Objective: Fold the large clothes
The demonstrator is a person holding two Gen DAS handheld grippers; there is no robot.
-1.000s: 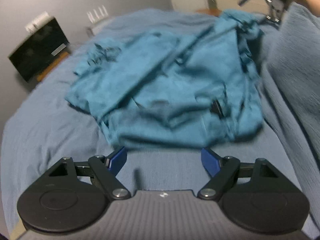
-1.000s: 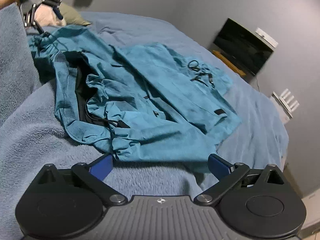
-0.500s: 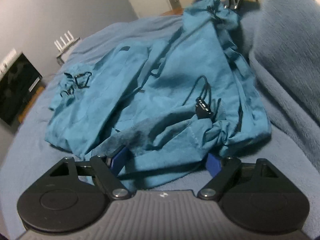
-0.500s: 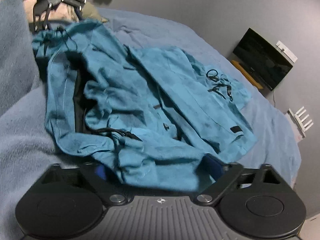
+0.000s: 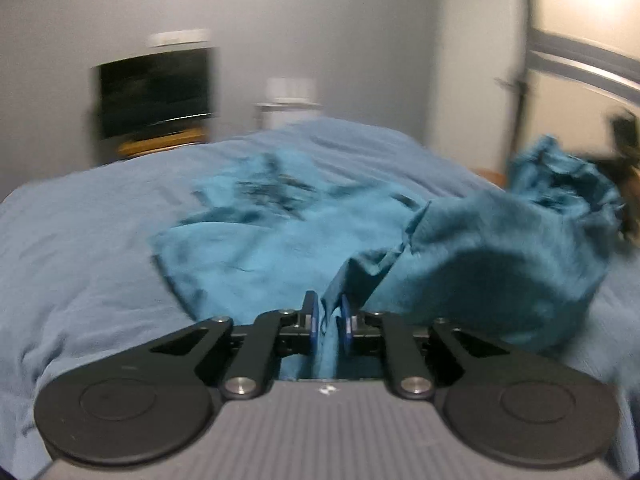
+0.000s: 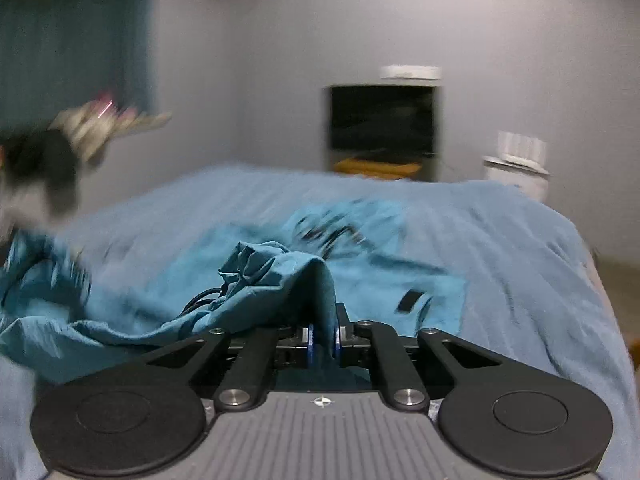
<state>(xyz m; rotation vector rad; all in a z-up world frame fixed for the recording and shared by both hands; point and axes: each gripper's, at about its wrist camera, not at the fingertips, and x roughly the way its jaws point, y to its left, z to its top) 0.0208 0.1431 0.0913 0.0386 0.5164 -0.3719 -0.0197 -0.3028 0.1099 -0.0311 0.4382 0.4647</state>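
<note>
A large teal jacket (image 5: 280,236) with black cords lies crumpled on a blue bed; it also shows in the right wrist view (image 6: 380,276). My left gripper (image 5: 328,320) is shut on a fold of its near edge, cloth bunched between the blue pads. My right gripper (image 6: 324,340) is shut on another fold of the near edge and lifts it into a peak. The right gripper appears blurred at the far right of the left wrist view (image 5: 624,140), the left one at the far left of the right wrist view (image 6: 44,168). Both views are motion-blurred.
The blue bedcover (image 5: 80,248) spreads around the jacket and falls away at its right side (image 6: 560,280). A black screen (image 5: 156,92) on a wooden stand and a white router (image 6: 516,160) stand against the grey wall beyond the bed.
Both grippers went from open to shut on the jacket's near edge. Both have swung up and the cloth is being lifted; the views now face the far wall.
</note>
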